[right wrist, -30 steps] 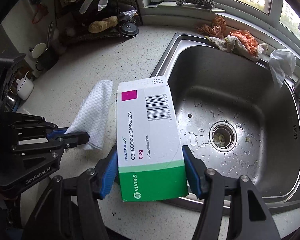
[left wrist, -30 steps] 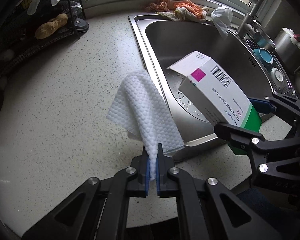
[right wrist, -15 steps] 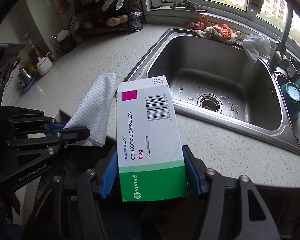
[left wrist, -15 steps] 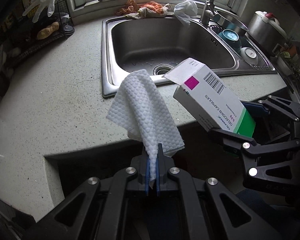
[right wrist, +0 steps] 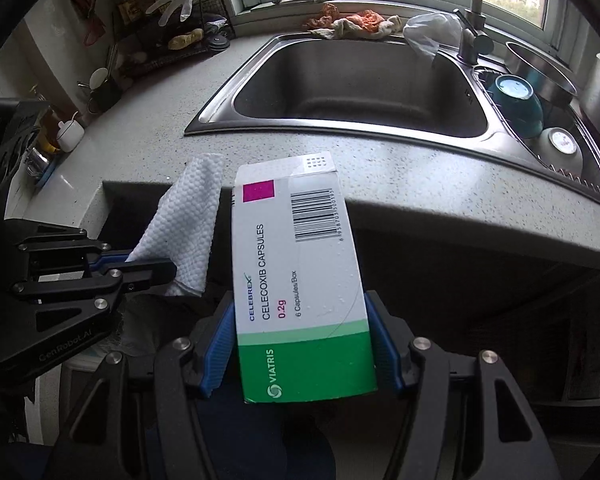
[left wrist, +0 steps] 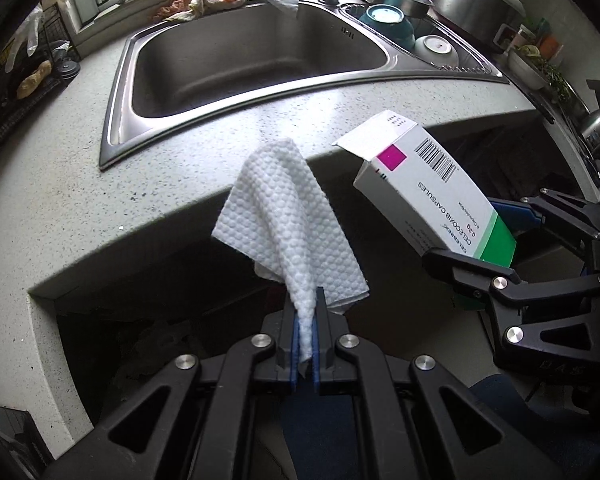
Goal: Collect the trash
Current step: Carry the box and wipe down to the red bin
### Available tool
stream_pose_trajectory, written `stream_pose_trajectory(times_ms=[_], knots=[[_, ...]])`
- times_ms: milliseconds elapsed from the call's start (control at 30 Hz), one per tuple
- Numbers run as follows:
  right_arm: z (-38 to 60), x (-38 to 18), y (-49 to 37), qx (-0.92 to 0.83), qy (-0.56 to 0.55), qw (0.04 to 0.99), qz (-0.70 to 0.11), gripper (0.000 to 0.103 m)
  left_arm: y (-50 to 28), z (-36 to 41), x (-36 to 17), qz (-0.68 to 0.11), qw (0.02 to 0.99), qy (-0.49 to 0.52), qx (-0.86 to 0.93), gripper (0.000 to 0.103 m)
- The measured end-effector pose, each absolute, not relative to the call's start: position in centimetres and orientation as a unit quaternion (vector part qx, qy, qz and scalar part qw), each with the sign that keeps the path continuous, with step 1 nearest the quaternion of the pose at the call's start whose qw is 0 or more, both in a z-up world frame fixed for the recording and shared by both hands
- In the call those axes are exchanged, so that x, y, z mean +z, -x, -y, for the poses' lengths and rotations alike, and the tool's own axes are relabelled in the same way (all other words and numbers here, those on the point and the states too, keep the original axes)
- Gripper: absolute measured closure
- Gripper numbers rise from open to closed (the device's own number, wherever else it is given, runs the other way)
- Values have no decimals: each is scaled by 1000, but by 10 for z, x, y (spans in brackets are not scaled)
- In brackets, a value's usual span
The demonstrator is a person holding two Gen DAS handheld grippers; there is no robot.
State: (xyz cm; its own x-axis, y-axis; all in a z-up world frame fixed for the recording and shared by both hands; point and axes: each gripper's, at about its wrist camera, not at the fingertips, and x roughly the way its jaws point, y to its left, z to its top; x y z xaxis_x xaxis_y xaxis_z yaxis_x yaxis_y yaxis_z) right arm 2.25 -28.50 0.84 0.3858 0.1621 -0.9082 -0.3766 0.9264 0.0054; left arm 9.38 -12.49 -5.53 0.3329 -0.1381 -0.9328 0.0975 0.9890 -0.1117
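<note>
The left tongs point(left wrist: 305, 336) are clenched on one gathered corner of a white embossed paper towel point(left wrist: 290, 216), which stands up limp and crumpled from the blue pads point(left wrist: 296, 334). It looks feather-light and soft, so a pinch anywhere on it should hold, though it would tear if snagged. The right tongs point(right wrist: 306, 354) grasp a celecoxib capsule box point(right wrist: 300, 276) across its green lower end, blue pads flat against its two narrow sides. The carton is thin white card, glossy, with a barcode and a magenta square, and its top flap stands open. I judge it empty or nearly so, light but easily crushed, so a grip across the narrow sides near a closed end is the safest place. Both pieces hang in the air out past the front edge of the speckled stone table point(left wrist: 60, 184), well apart from the stainless-steel sink point(left wrist: 256, 60) set into it.
</note>
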Motion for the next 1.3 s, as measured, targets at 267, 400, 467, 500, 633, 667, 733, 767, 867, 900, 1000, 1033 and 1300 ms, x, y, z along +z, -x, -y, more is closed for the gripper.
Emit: stream_pose_trajectory(times_ms=[267, 400, 467, 500, 633, 667, 733, 767, 867, 900, 1000, 1033, 1300], knots=[[302, -37, -24, 123, 78, 813, -564, 44, -103, 145, -105, -597, 794, -8, -112, 99], [306, -76, -28, 109, 68, 804, -581, 44, -111, 148, -144, -608, 784, -11, -124, 99], [307, -98, -32, 101, 70, 798, -590, 44, -115, 149, -165, -612, 781, -10, -123, 99], [308, -109, -35, 98, 70, 796, -593, 44, -118, 149, -177, -615, 779, -9, -122, 99], [309, -157, -45, 91, 65, 788, -605, 44, -125, 148, -230, -627, 770, -4, -120, 99], [310, -169, -47, 89, 65, 787, -607, 44, -127, 147, -244, -629, 768, -4, -118, 99], [311, -193, -52, 87, 66, 785, -610, 44, -128, 150, -271, -632, 767, -6, -113, 99], [311, -205, -55, 86, 66, 784, -611, 44, -129, 150, -284, -633, 766, -5, -113, 99], [312, -239, -64, 85, 68, 782, -613, 44, -132, 149, -317, -632, 767, 3, -112, 99], [313, -250, -66, 84, 70, 782, -613, 44, -133, 149, -329, -633, 766, 6, -113, 99], [315, -280, -74, 82, 67, 781, -615, 44, -132, 152, -360, -636, 763, 5, -117, 99], [315, -290, -76, 81, 66, 781, -616, 44, -131, 152, -368, -637, 762, 4, -119, 99], [317, -340, -88, 75, 62, 777, -622, 44, -134, 172, -412, -641, 756, -3, -130, 95]])
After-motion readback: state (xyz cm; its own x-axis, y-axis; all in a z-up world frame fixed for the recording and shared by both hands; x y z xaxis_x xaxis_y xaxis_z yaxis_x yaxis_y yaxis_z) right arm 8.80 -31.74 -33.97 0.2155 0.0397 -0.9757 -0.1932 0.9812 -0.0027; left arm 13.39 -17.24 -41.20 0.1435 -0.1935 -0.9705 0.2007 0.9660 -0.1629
